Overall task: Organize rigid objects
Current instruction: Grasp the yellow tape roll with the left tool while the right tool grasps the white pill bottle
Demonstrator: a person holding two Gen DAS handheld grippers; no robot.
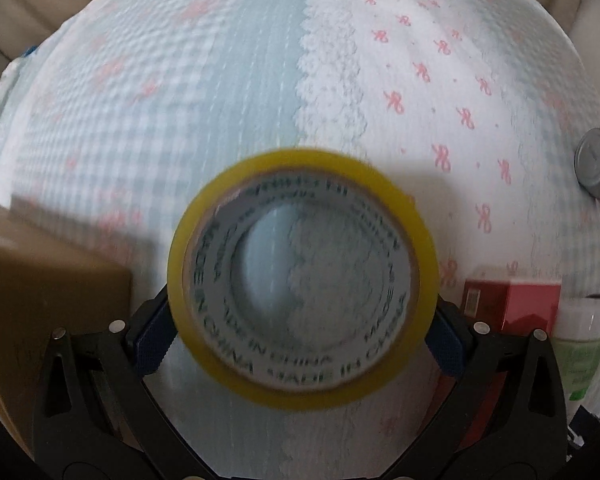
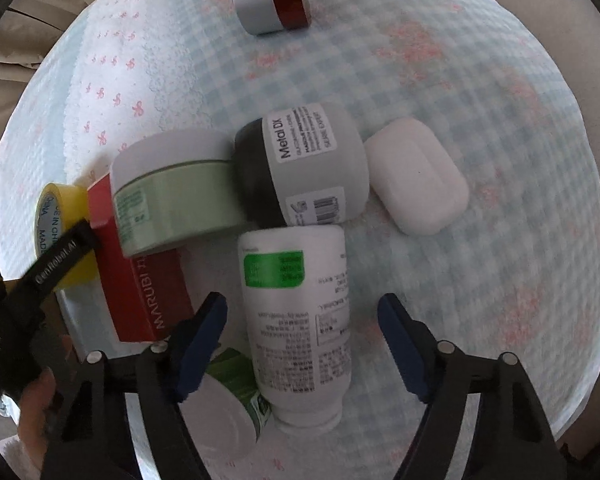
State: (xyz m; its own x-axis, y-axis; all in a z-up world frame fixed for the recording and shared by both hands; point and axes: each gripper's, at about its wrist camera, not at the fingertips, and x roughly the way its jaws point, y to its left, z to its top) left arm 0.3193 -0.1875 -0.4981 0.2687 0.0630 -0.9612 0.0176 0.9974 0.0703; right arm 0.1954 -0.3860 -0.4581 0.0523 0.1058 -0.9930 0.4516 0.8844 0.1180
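- The left gripper (image 1: 300, 324) is gripping the yellow roll of clear packing tape (image 1: 302, 276) by its outer rim, its blue-padded fingers (image 1: 152, 344) pressing on two opposite sides. The roll is being held upright above the quilted blue-and-pink bed cover (image 1: 220, 80), and on that curved rim it is likely to pivot or slip out.
- The brown cardboard box (image 1: 40, 300) is sitting just to the left; a low swing is risking a clip on its edge.
- The right gripper (image 2: 302, 344) is hanging released, fingers spread either side of the lying white plastic bottle (image 2: 300, 320) without touching it. Closing off-centre is likely to roll the bottle into the grey-and-black jar (image 2: 300, 168) or the red carton (image 2: 140, 276).
- The soft cover is giving poor footing, so anything set down on edge is probably going to topple.
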